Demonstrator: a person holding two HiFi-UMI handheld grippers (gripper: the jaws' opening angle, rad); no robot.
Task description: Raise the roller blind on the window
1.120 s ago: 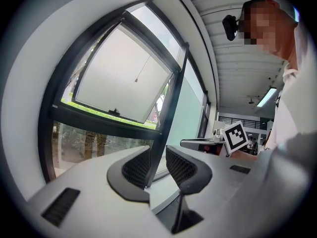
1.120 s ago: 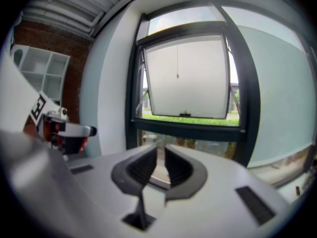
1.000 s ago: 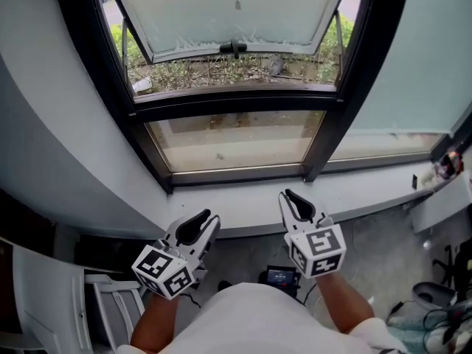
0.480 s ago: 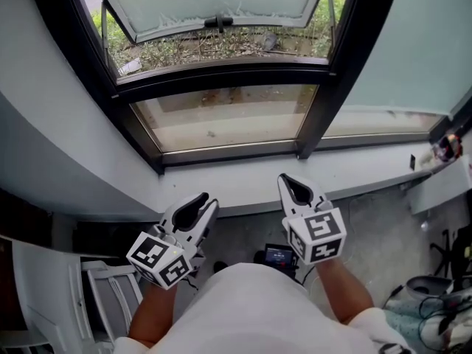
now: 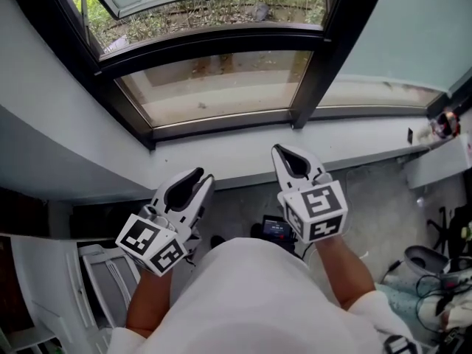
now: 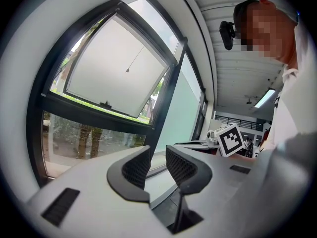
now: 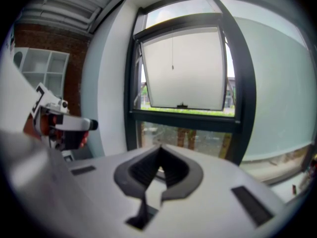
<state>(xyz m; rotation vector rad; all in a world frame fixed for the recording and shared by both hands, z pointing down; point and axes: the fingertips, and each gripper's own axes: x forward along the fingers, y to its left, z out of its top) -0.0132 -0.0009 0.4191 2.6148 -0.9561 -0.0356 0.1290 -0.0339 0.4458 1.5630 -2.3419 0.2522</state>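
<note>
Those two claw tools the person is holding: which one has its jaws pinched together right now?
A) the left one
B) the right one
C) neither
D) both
B: in its own view the right gripper has its jaws meeting at the tips with nothing between them, while the left gripper shows a clear gap between its jaws.

A workroom or lab, rather than a home, is suggested. A tall black-framed window (image 5: 313, 65) is set above a grey sill (image 5: 236, 164), with a bare concrete floor (image 5: 383, 205) and loose cables (image 5: 442, 280) below. A brick wall (image 7: 44, 38) and white shelves (image 7: 39, 68) are seen (blurred, possibly cubbies), and a strip light (image 6: 265, 98) is fixed under a slatted ceiling (image 6: 237, 68).
</note>
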